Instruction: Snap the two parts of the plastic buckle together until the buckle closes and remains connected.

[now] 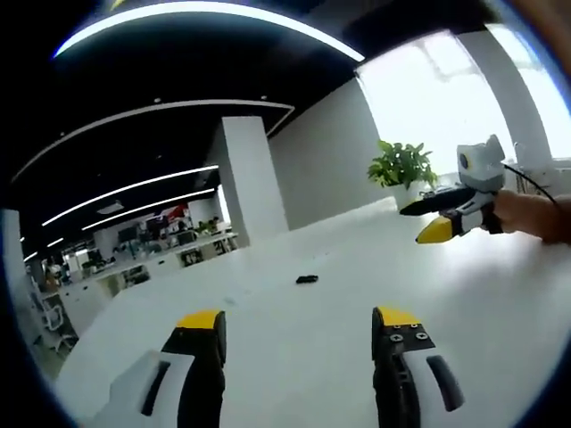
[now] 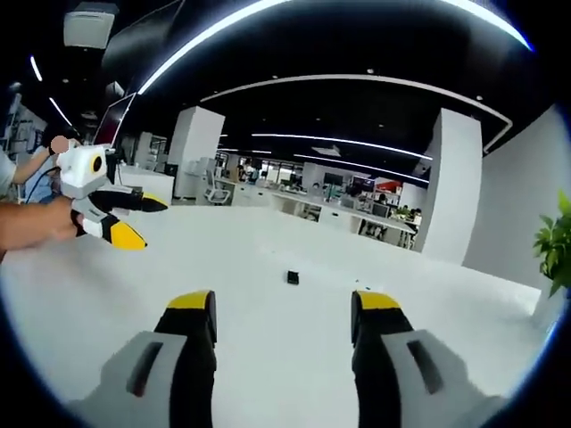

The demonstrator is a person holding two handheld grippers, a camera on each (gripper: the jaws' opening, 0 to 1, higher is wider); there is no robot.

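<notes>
A small black buckle [image 1: 307, 280] lies on the white table [image 1: 294, 348], some way ahead of my left gripper [image 1: 299, 323], whose yellow-tipped jaws stand wide apart with nothing between them. The same buckle [image 2: 293, 277] appears as a dark speck in the right gripper view, beyond my right gripper [image 2: 283, 308], which is also open and holds nothing. It is too small to tell whether its two parts are joined. My right gripper [image 1: 437, 218] enters the left gripper view at the right, held by a hand. My left gripper [image 2: 143, 220] enters the right gripper view at the left, also hand-held.
A potted green plant [image 1: 402, 166] stands at the table's far end by a bright window. A white pillar [image 1: 250, 178] and rows of office desks [image 2: 348, 209] lie beyond the table. A white wall [image 2: 535, 223] rises at the right.
</notes>
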